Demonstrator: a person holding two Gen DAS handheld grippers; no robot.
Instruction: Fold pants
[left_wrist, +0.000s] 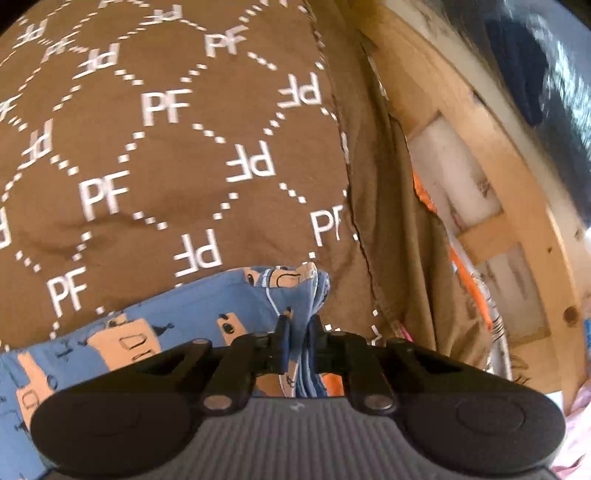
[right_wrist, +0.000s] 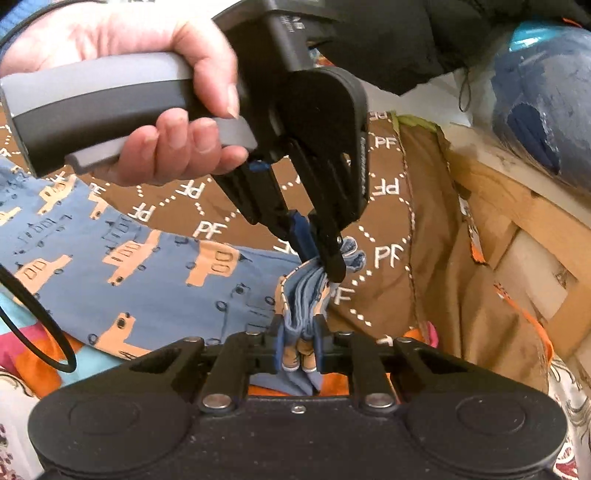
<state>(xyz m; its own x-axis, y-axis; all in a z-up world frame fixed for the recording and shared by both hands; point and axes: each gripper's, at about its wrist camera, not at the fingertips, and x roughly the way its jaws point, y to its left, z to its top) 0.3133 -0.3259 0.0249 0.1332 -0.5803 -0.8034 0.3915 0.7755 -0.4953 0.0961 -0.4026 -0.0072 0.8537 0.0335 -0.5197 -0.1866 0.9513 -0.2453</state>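
Note:
The pants (left_wrist: 177, 314) are blue with a peach vehicle print and lie on a brown "PF" patterned cover (left_wrist: 166, 155). My left gripper (left_wrist: 300, 325) is shut on a bunched edge of them near the cover's right side. In the right wrist view the pants (right_wrist: 147, 280) spread to the left. My right gripper (right_wrist: 298, 332) is shut on a gathered stack of their layers. Just beyond it, the left gripper (right_wrist: 321, 260) pinches the same bunch from above, and a hand (right_wrist: 166, 110) holds its grey handle.
The brown cover (right_wrist: 424, 266) drops over an edge on the right, beside a wooden slatted frame (left_wrist: 517, 192) with white panels. A blue wrapped bundle (right_wrist: 546, 110) sits at the top right. Colourful patterned fabric (right_wrist: 33, 354) lies under the pants at the lower left.

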